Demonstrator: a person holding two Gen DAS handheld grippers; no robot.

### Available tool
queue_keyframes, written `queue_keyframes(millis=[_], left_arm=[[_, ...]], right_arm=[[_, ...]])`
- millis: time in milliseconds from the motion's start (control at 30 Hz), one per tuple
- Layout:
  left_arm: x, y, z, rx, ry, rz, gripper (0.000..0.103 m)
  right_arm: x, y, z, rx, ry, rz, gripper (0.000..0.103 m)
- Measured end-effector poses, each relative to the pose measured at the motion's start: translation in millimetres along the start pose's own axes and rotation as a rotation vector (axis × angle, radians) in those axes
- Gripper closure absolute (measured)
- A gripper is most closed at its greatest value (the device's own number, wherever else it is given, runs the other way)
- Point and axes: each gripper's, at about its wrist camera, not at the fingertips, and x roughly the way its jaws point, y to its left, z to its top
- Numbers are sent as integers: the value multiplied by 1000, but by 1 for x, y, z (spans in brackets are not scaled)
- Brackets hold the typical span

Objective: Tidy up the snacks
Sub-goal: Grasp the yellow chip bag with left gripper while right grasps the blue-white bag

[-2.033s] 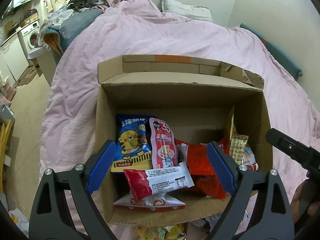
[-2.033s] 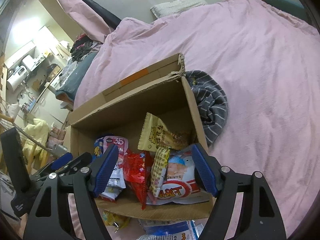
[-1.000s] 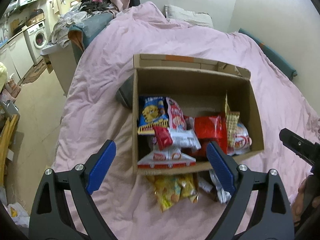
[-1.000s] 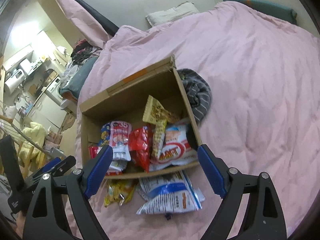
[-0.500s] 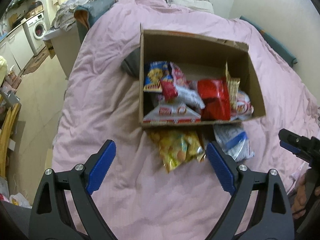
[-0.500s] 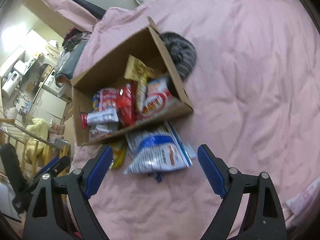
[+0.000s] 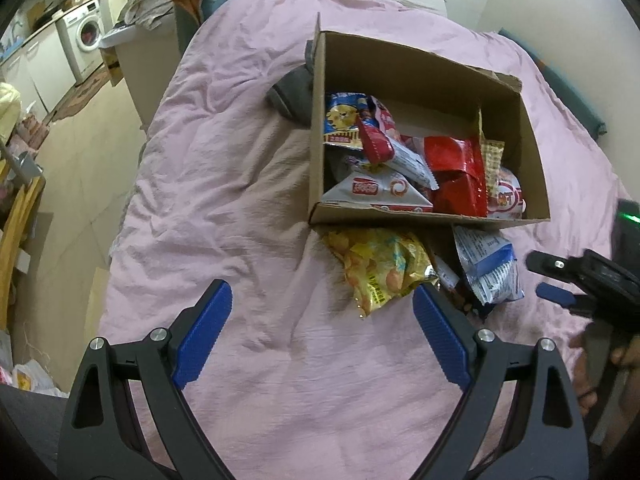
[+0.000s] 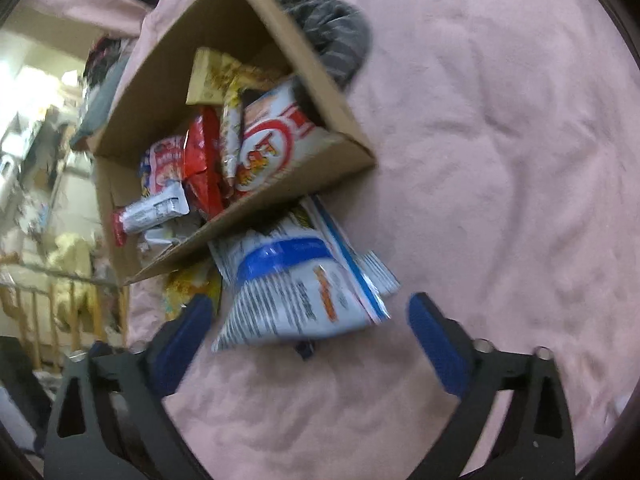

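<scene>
Cardboard box (image 7: 532, 148) on the pink duvet (image 7: 240, 184) is already stuffed with snacks, while the yellow bag (image 7: 380, 266) and blue-white bag (image 8: 296, 292) lie just outside its near wall, probably next to go in. Right gripper (image 8: 310, 322) has just spread its jaws wider, nothing clamped yet, bracketing the blue-white bag (blurry though). Left gripper (image 7: 322, 332) gapes empty, near the yellow bag

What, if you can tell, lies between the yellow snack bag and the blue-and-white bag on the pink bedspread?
In the left wrist view, a small dark packet lies between the yellow snack bag and the blue-and-white bag, partly tucked under both; its print is unreadable.
</scene>
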Motion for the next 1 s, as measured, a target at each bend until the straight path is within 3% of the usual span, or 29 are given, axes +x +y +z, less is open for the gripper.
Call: queue_keyframes(millis=[100, 333, 367, 400, 433, 500, 567, 833, 1000], left_arm=[[1, 7, 1, -17, 9, 0, 13], [5, 22, 2, -63, 29, 9, 13], [7, 23, 2, -70, 36, 8, 13], [10, 23, 2, -75, 43, 7, 13], [12, 23, 3, -77, 49, 5, 13], [17, 19, 3, -74, 63, -2, 13], [23, 14, 4, -64, 83, -11, 13], [36, -15, 8, -38, 114, -42, 13], [57, -39, 17, -11, 144, -47, 13]], right_arm=[[23, 13, 10, -73, 56, -57, 0], [52, 18, 19, -130, 86, -137, 1], [54, 19, 18, -137, 92, -135, 4], [55, 20, 15, -148, 111, -119, 20], [54, 21, 13, -154, 118, -124, 24], [51, 26, 8, -189, 116, -126, 37], [43, 29, 0, -204, 102, -129, 44], [-7, 33, -26, -233, 16, -75, 46], [-34, 18, -30, -154, -40, -29, 46]])
